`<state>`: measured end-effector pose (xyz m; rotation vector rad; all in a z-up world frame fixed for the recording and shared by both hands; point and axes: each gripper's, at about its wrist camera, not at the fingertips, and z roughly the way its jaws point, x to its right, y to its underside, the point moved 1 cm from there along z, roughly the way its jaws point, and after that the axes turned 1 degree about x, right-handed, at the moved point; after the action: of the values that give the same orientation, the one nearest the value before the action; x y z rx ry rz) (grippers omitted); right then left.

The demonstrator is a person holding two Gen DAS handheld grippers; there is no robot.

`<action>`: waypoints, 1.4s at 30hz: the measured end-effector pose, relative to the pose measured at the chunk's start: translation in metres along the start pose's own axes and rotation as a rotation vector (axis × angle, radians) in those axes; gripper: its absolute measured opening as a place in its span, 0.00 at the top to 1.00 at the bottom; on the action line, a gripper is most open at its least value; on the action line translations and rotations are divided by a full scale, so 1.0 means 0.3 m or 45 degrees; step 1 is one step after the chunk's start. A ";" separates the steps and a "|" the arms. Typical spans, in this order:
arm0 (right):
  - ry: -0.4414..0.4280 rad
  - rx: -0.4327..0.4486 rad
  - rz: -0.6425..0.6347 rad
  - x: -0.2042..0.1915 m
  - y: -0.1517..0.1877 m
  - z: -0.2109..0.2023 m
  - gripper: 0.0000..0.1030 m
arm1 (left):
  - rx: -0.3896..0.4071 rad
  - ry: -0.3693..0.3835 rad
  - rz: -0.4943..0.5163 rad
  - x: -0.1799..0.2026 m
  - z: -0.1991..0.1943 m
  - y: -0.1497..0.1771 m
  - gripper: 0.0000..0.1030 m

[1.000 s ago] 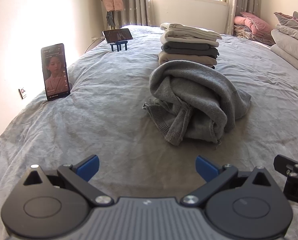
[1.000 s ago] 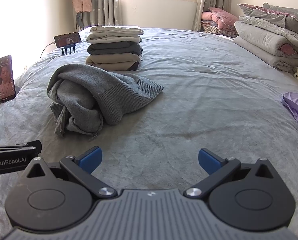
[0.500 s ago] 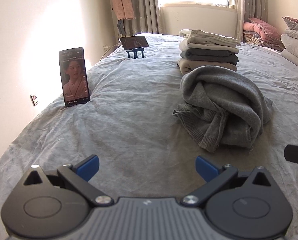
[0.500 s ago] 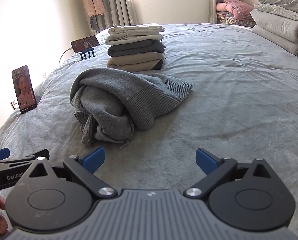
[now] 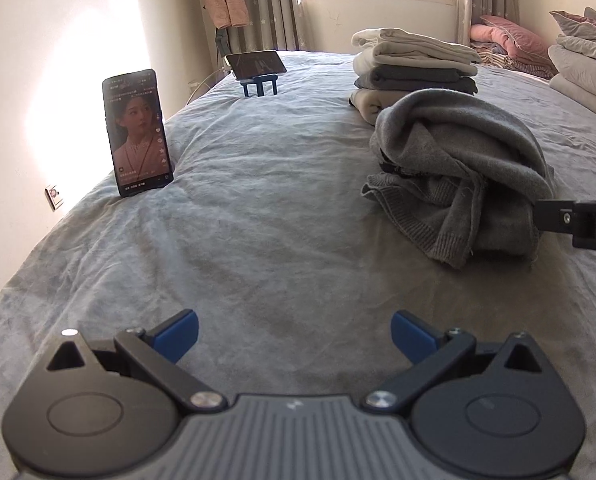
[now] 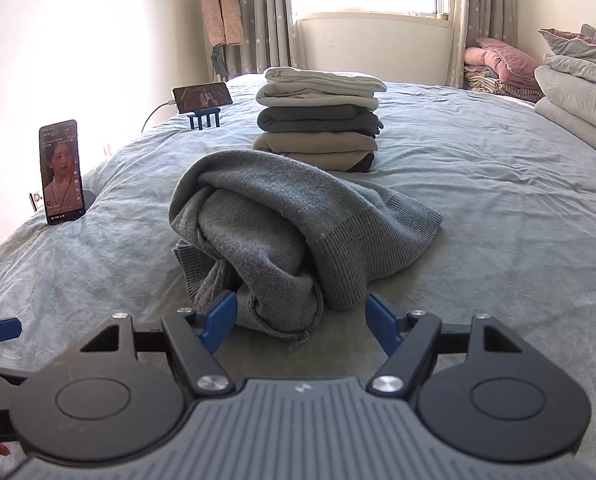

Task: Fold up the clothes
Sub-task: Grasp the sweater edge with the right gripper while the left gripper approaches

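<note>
Jaws wide and empty, I am bringing my right gripper [image 6: 300, 322] closer to the crumpled grey knit sweater [image 6: 281, 232]. My left gripper [image 5: 293, 338], equally wide and empty, is swinging left of it, so grasping is coming next.

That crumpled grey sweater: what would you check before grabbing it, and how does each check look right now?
1. Right gripper open: ok, jaws wide apart.
2. Right gripper lined up on the grey sweater: ok, its near edge lies between the fingers.
3. Left gripper open: ok.
4. Left gripper near the sweater: not ok, it faces bare bedspread.
5. Stack of folded clothes clear of the sweater: cannot tell, the sweater hides its base.
6. Upright phone out of the way: ok.
</note>
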<state>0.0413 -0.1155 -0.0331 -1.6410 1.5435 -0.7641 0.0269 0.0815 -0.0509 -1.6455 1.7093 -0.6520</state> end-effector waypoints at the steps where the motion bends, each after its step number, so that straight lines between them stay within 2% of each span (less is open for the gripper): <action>1: -0.003 0.002 -0.004 -0.003 0.001 0.006 0.35 | -0.013 0.000 0.002 -0.002 0.008 0.004 0.00; 5: -0.017 -0.010 0.006 0.000 0.009 0.044 0.40 | -0.051 -0.004 0.006 -0.012 0.036 0.019 0.00; 9: -0.071 -0.032 0.102 0.038 0.020 0.084 0.41 | -0.074 0.000 -0.007 -0.019 0.048 0.023 0.00; 10: -0.099 -0.036 0.128 0.048 0.022 0.089 0.44 | -0.077 0.001 -0.011 -0.019 0.047 0.022 0.00; 11: -0.110 -0.039 0.142 0.051 0.021 0.092 0.57 | -0.081 0.002 -0.015 -0.019 0.047 0.022 0.00; 12: -0.116 -0.042 0.156 0.053 0.020 0.091 0.64 | -0.086 0.003 -0.018 -0.019 0.047 0.021 0.00; 13: -0.122 -0.045 0.171 0.055 0.018 0.089 0.90 | -0.094 0.006 -0.022 -0.021 0.049 0.020 0.00; 14: -0.135 -0.045 0.192 0.058 0.016 0.085 0.92 | -0.102 0.013 -0.029 -0.024 0.049 0.018 0.00; 18: -0.234 -0.032 0.262 0.063 0.006 0.052 0.92 | -0.116 0.046 -0.095 -0.044 0.040 0.013 0.00; 21: -0.270 -0.020 0.232 0.049 0.002 0.012 0.92 | -0.107 0.086 -0.146 -0.057 0.026 0.009 0.00; 28: -0.404 -0.041 0.200 0.038 0.009 -0.097 0.92 | -0.006 0.270 -0.309 -0.087 -0.029 -0.006 0.02; 35: -0.546 -0.128 0.209 0.042 0.039 -0.180 0.92 | 0.132 0.393 -0.363 -0.076 -0.082 -0.032 0.05; 39: -0.636 -0.213 0.201 0.036 0.062 -0.204 0.92 | 0.131 0.471 -0.375 -0.050 -0.077 -0.037 0.06; 42: -0.630 -0.268 0.159 0.031 0.081 -0.210 0.92 | 0.099 0.492 -0.379 -0.023 -0.047 -0.039 0.12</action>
<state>-0.0235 -0.1321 -0.0198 -1.7015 1.3778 -0.1110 0.0239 0.0860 -0.0322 -1.8228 1.6797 -1.2312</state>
